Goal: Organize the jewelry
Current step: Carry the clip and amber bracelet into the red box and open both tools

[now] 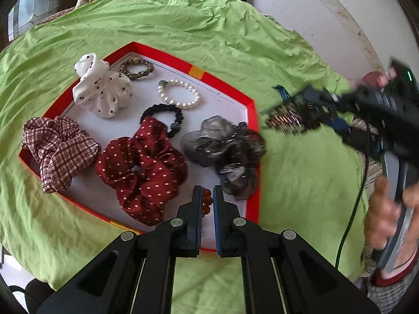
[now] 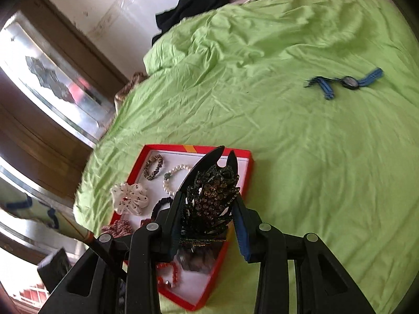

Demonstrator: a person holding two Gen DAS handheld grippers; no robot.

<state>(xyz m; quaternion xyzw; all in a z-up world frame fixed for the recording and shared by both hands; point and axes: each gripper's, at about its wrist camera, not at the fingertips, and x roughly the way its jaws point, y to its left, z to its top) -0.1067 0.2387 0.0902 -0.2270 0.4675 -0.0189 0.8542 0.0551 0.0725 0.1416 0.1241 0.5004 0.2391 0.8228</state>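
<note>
The right gripper [image 2: 209,198] clamps a stiff, spiky hair clip [image 2: 212,201] by its edges; the left gripper [image 1: 207,204] pinches red beads [image 1: 207,201].

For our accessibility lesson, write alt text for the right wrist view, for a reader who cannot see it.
The right gripper holds a dark jewelled hair clip above a red tray on a green bedsheet. The tray holds scrunchies, a pearl bracelet and a red bead bracelet. A blue watch lies apart on the sheet.
</note>
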